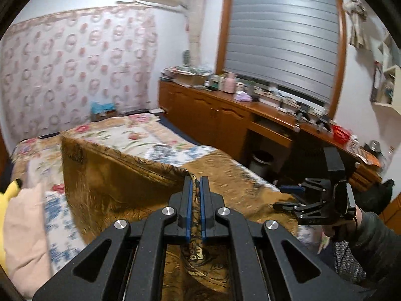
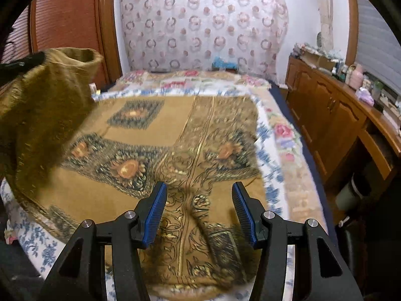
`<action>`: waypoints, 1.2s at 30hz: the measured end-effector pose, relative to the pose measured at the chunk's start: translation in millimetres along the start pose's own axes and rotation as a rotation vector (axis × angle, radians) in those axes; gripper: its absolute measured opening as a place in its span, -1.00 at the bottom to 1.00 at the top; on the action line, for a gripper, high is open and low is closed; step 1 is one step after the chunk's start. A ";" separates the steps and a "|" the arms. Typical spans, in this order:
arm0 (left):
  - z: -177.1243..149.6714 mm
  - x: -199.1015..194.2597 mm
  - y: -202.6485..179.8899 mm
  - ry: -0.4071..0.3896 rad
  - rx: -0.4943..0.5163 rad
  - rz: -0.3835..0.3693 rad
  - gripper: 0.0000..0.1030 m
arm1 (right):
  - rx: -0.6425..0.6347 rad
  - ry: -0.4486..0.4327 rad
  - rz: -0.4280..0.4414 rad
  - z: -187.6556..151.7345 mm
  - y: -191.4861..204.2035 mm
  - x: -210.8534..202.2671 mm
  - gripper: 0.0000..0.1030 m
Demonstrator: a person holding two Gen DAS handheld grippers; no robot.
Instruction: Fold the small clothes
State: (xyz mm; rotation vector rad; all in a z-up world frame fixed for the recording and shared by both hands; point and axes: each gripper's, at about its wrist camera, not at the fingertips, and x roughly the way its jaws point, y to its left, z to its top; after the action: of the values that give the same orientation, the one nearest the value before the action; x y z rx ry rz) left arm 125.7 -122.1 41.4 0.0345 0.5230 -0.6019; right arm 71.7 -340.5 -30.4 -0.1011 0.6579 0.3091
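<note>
A golden-brown patterned cloth [image 2: 175, 130] lies spread on the bed. My left gripper [image 1: 196, 183] is shut on one corner of it, and the edge runs between the blue pads. That corner is raised, so the cloth [image 1: 112, 180] rises from the bed like a tent. In the right wrist view the raised part [image 2: 45, 105] hangs at the left. My right gripper [image 2: 199, 188] stands open above the cloth's near edge with nothing between its fingers. It also shows from the side as the right gripper [image 1: 285, 197], held by a hand in a dark sleeve.
The bed has a floral quilt [image 2: 280, 135]. A wooden cabinet [image 1: 213, 118] with a cluttered top runs along the right, with a bin [image 1: 260, 160] under the desk part. A pink pillow [image 1: 25, 225] and a yellow plush toy [image 1: 11, 188] lie at the left. A wooden wardrobe [image 2: 67, 15] stands behind.
</note>
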 end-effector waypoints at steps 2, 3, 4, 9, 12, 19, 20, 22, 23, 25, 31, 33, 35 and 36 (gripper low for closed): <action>4.8 4.8 -14.8 0.010 0.019 -0.026 -0.89 | -0.001 -0.028 -0.014 2.2 -1.6 -12.4 0.08; 6.1 8.1 -21.8 0.019 0.025 -0.041 -0.89 | 0.002 -0.039 -0.013 2.4 -2.7 -17.1 0.08; 7.3 10.3 -25.2 0.028 0.027 -0.052 -0.89 | 0.006 -0.048 -0.011 2.1 -4.1 -21.8 0.08; 0.7 11.7 -23.9 0.054 0.015 -0.062 -0.42 | -0.003 -0.054 -0.007 -0.7 0.2 -25.3 0.08; -4.1 9.2 -16.9 0.058 0.016 -0.039 -0.24 | -0.008 -0.048 0.005 -1.0 4.3 -20.6 0.08; -19.2 10.5 2.6 0.083 -0.010 0.039 0.37 | -0.012 -0.021 0.075 3.1 21.5 5.3 0.08; -23.5 10.0 4.5 0.086 -0.014 0.052 0.38 | -0.022 -0.015 0.087 4.2 26.0 10.1 0.08; -32.4 7.7 10.9 0.090 -0.018 0.094 0.40 | -0.035 -0.003 0.114 6.9 34.7 20.3 0.08; -37.1 6.7 14.1 0.092 -0.018 0.127 0.40 | -0.041 0.004 0.130 8.7 40.0 26.2 0.08; -46.7 5.3 20.4 0.106 -0.018 0.171 0.40 | -0.047 0.019 0.157 11.3 47.2 38.3 0.08; -70.0 -1.1 41.9 0.129 -0.076 0.207 0.40 | -0.053 0.092 0.225 21.0 58.0 78.6 0.08; -76.5 -3.5 48.6 0.135 -0.091 0.218 0.40 | -0.062 0.119 0.235 21.4 61.7 89.1 0.08; -83.8 -4.0 52.2 0.142 -0.103 0.227 0.40 | -0.067 0.131 0.236 22.0 63.1 94.0 0.08; -87.6 -4.6 55.0 0.145 -0.109 0.227 0.40 | -0.068 0.135 0.239 22.8 63.5 96.3 0.08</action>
State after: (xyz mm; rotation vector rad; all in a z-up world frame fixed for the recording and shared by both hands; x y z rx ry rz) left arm 112.5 -58.4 -39.1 0.0335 0.6813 -0.3502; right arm 137.1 -251.8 -71.4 -0.1093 0.7951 0.5589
